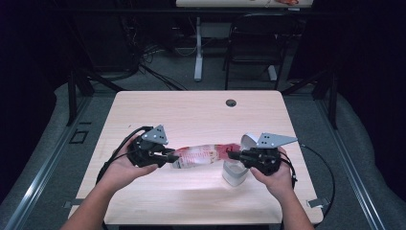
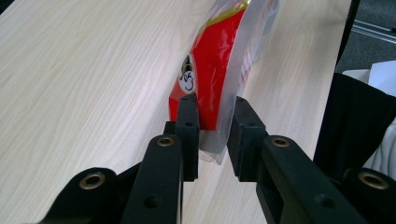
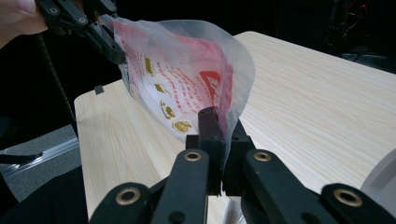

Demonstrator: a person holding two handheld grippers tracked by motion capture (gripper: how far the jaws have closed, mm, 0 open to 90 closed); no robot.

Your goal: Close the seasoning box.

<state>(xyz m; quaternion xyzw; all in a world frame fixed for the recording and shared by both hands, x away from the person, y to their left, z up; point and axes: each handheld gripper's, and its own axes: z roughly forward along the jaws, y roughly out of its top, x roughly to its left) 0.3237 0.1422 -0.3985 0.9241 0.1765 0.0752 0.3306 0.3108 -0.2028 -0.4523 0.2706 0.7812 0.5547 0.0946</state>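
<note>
- Your left hand (image 1: pixel 125 165) comes in from the bottom left of the high view and holds the left gripper (image 1: pixel 168 156) low over the front half of the table (image 1: pixel 191 108), its grey three-cornered plate on top and its black cable looping off to the left.
- In the left gripper view the jaws stand on either side of one end of the bag (image 2: pixel 219 70). The left jaw lies against the red printed face. Beside the right jaw a narrow strip of clear film and a sliver of gap show, so the jaws are not pressed tight; the bag's edge sits between them, loosely caught at most.
- The bag (image 1: pixel 203 155), clear plastic with red print and small gold marks, stretches across between your two grippers above the wooden tabletop, lying roughly level in the high view and bowed outward in the right gripper view (image 3: pixel 187 79).
- Just right of the bag's middle, a white container (image 1: pixel 234 173) stands on the table near the front edge, close under your right gripper, with a white lid-like piece (image 1: pixel 249 140) just behind it.
- Your right gripper (image 1: pixel 233 155) is pressed together, pinching the other end of the bag; in the right gripper view the film is squeezed flat between the two jaws.
- Your right hand (image 1: pixel 273 177) holds it from the bottom right, cable trailing off to the right.
</note>
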